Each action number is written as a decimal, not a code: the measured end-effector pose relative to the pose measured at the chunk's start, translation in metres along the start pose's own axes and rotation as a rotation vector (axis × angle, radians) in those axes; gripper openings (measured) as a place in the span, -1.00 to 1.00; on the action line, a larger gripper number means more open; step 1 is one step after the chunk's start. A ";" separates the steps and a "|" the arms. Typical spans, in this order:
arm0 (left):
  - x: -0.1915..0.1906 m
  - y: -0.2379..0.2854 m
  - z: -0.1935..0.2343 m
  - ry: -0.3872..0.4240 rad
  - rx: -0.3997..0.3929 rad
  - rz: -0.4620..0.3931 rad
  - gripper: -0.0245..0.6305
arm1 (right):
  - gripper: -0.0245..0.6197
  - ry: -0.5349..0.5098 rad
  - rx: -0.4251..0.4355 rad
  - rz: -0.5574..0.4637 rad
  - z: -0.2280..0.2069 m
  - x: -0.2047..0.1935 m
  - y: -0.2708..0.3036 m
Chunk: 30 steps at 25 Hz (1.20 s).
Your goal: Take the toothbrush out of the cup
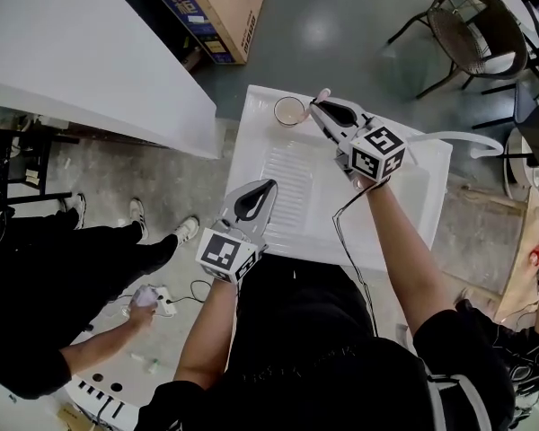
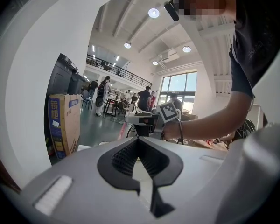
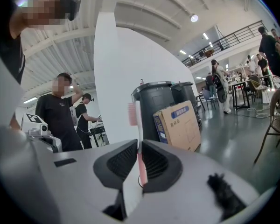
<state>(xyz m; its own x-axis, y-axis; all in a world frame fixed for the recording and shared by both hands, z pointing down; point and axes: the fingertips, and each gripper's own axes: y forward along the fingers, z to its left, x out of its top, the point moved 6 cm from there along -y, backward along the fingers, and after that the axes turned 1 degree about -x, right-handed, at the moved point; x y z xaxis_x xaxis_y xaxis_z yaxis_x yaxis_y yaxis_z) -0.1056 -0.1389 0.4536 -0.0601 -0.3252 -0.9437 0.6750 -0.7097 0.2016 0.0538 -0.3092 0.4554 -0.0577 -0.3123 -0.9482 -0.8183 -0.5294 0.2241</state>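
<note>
Closest to the person, at the near edge of the white drainboard [image 1: 287,182], the left gripper [image 1: 269,185] hovers with its jaws pressed together and nothing between them; the left gripper view shows the two black pads [image 2: 123,157] meeting at their tips. Farther along and toward the right side, the right gripper [image 1: 316,106] reaches over the far end of the board. Its jaws pinch the toothbrush [image 3: 138,125] by its pink-and-white handle, with the bristle head standing up above the jaw tips. From the head view the toothbrush [image 1: 322,94] is out of the cup [image 1: 289,100], held just beside the rim on its right. The cup stands upright at the far edge of the board. Beyond it, a cardboard box [image 1: 211,7] sits on the grey floor, and a wicker chair [image 1: 472,25] stands well off to the right.
</note>
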 end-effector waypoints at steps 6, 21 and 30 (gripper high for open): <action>0.003 -0.002 -0.003 0.003 -0.003 -0.010 -0.91 | -0.80 -0.005 0.001 -0.006 0.013 0.005 -0.014; 0.006 -0.003 -0.009 0.038 -0.010 -0.005 -0.91 | -0.80 -0.001 0.013 0.002 0.033 -0.002 -0.033; 0.006 -0.001 -0.012 0.018 -0.007 -0.017 -0.91 | -0.80 0.022 0.017 -0.001 0.040 -0.009 -0.047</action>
<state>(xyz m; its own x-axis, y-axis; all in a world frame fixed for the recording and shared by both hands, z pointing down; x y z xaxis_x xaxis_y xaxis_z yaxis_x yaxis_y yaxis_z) -0.0979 -0.1320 0.4449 -0.0584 -0.3012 -0.9518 0.6790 -0.7108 0.1833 0.0695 -0.2501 0.4448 -0.0442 -0.3292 -0.9432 -0.8277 -0.5166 0.2191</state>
